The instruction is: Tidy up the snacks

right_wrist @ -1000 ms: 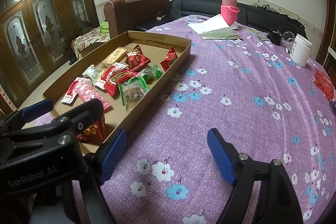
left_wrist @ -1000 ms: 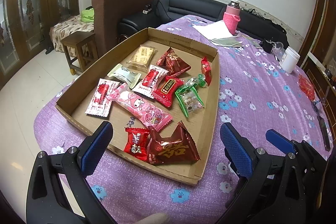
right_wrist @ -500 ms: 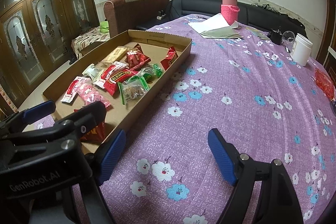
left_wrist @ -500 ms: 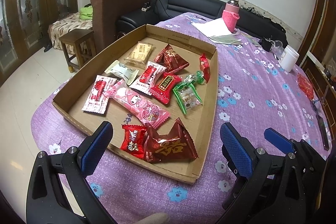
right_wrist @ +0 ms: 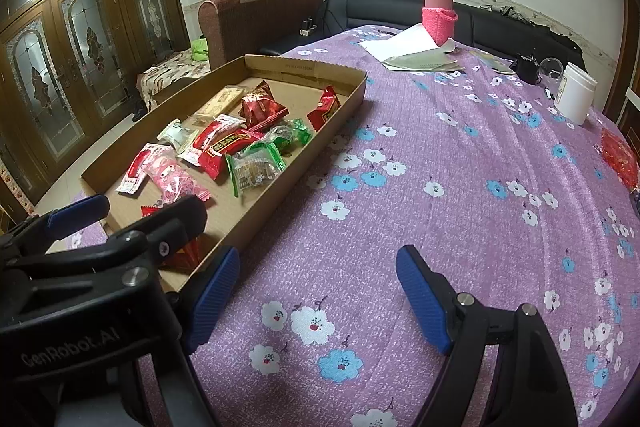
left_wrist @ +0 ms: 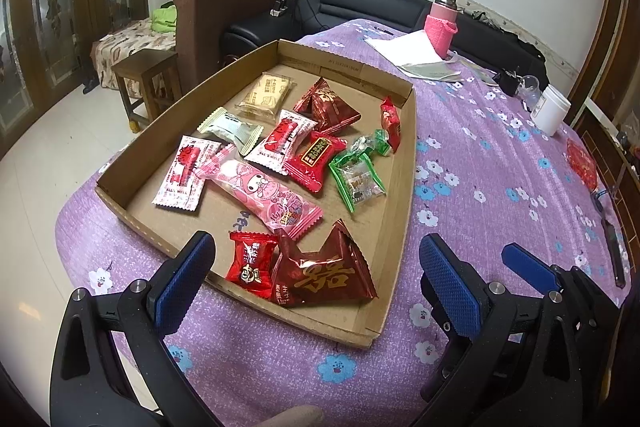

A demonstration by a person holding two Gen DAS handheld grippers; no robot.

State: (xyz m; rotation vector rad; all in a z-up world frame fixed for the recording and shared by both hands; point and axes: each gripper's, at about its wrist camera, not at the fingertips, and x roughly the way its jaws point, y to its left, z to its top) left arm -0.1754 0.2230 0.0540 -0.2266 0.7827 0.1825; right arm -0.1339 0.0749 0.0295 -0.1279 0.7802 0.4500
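A shallow cardboard tray (left_wrist: 200,95) lies on the purple flowered tablecloth with several wrapped snacks loose in it. Among them are a dark red triangular pack (left_wrist: 328,275) and a small red pack (left_wrist: 250,261) at the near edge, a long pink pack (left_wrist: 264,193) and a green-wrapped candy (left_wrist: 358,179). My left gripper (left_wrist: 316,269) hovers open over the tray's near edge, holding nothing. My right gripper (right_wrist: 320,279) stands open above bare cloth, just right of the tray (right_wrist: 304,163). Its left pad is close to the tray's near corner.
At the table's far end stand a pink sleeved flask (left_wrist: 442,27) and papers (left_wrist: 404,45). A white jar (right_wrist: 576,91) and a red bag (right_wrist: 620,155) sit at the right. The table edge drops to the floor on the left, by a wooden stool (left_wrist: 148,83).
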